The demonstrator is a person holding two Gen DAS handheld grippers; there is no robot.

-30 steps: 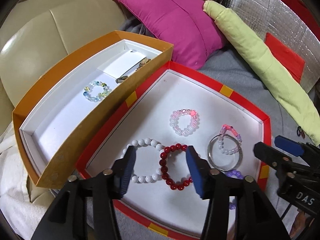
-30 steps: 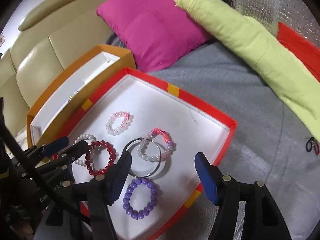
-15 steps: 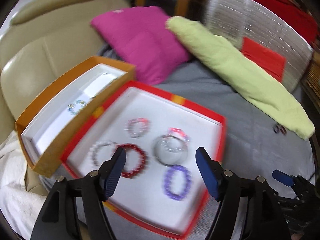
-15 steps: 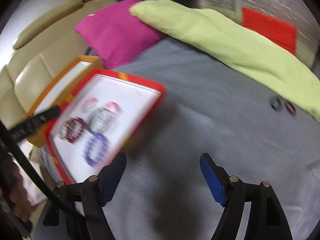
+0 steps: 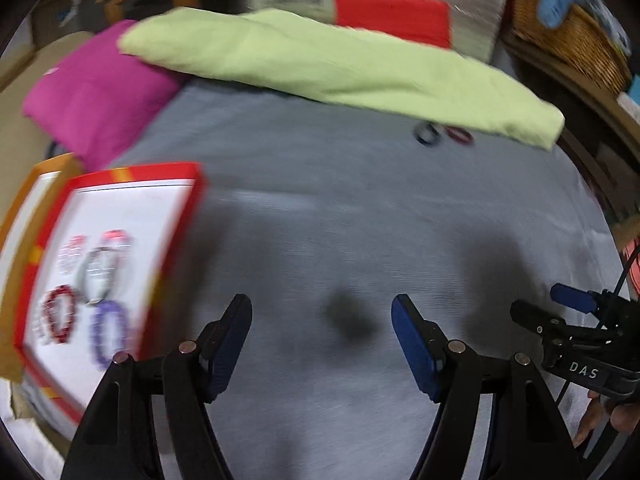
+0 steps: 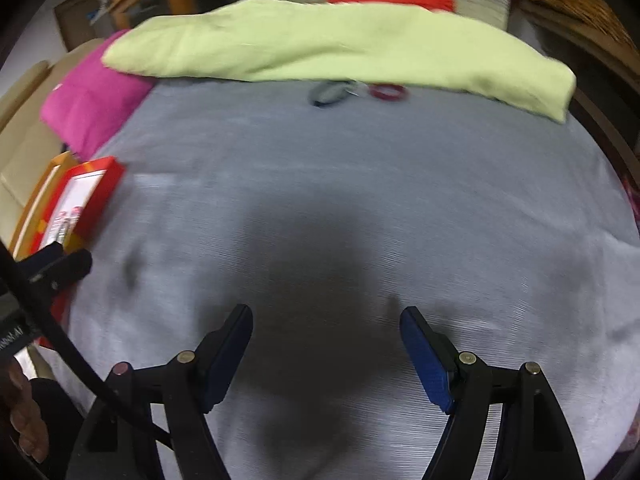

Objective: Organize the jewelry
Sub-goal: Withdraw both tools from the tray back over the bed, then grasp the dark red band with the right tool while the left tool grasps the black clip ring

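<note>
A red-rimmed white tray (image 5: 176, 248) lies at the left of the grey bedspread, with a purple bracelet (image 5: 107, 332), a dark red bracelet (image 5: 60, 314), a metal ring (image 5: 100, 272) and pink bead bracelets in it, all blurred. A dark ring (image 6: 330, 92) and a red ring (image 6: 388, 92) lie far off by the green cloth. My left gripper (image 5: 322, 344) hangs open over bare bedspread, right of the tray. My right gripper (image 6: 326, 354) is open too, with nothing between its fingers. Its tip (image 5: 572, 298) shows at the right edge of the left wrist view.
An orange box (image 5: 24, 196) sits behind the tray at the far left. A magenta cushion (image 5: 92, 100) and a long pale green cloth (image 5: 340, 68) lie along the back, a red patch (image 5: 392, 16) behind them. A wicker basket (image 5: 568, 28) stands at the back right.
Both grippers have swung right, away from the tray, which slid from under them to the left edge of each view. Both jaws stand wider than a second ago. The far rings came nearer.
</note>
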